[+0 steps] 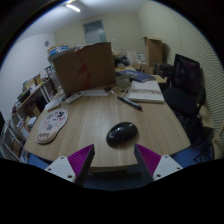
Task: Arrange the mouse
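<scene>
A black computer mouse [121, 132] lies on the wooden table [95, 118], just ahead of my fingers and slightly right of their middle. My gripper [113, 157] is open and empty, its purple pads [80, 159] wide apart, held back from the mouse near the table's front edge. Nothing stands between the fingers.
A white patterned mouse mat [52, 124] lies on the table's left side. A cardboard box [85, 67] stands at the far edge. A notebook [146, 92] and a pen [128, 101] lie at the right. A black chair [185, 85] stands right of the table, shelves [25, 100] to the left.
</scene>
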A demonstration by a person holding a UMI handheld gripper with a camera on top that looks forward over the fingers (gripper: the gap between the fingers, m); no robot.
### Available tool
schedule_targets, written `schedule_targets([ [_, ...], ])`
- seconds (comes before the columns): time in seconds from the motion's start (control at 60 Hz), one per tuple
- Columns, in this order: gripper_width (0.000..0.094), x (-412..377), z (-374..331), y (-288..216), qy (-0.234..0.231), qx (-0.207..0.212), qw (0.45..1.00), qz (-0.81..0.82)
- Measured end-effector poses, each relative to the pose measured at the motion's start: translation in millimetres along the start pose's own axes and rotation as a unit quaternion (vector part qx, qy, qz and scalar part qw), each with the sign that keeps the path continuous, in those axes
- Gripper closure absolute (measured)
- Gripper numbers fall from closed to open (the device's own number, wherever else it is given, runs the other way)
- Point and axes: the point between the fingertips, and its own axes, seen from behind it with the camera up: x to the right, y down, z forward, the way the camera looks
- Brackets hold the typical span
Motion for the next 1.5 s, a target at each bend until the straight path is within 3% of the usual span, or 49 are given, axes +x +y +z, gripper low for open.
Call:
schedule_targets([
  [0.183, 0.0109, 6, 53, 13, 0.013, -0.016, 0.999, -0.029],
  [0.55, 0.0135, 5, 118, -40, 0.044, 0.032, 0.997, -0.059],
  [0.633, 0.0202, 1, 126, -47, 0.047, 0.042, 0.997, -0.054],
  [0.667, 0.037, 1, 128, -48, 0.05, 0.047, 0.996, -0.052],
  [0.767, 0.0431, 1, 128, -47, 0.069, 0.053, 0.996, -0.033],
  [0.983, 0.0544, -2, 120, -52, 0.12, 0.019, 0.992, 0.017],
  [1.117, 0.0553, -80, 91, -135, 0.116, 0.103, 0.988, 0.012],
  [1.25, 0.0554, -209, 84, -195, 0.066, 0.16, 0.985, -0.011],
  [1.35, 0.0556, -288, 111, -181, 0.036, 0.149, 0.988, -0.034],
  [1.5, 0.0555, -332, 166, -113, 0.029, 0.084, 0.995, -0.055],
])
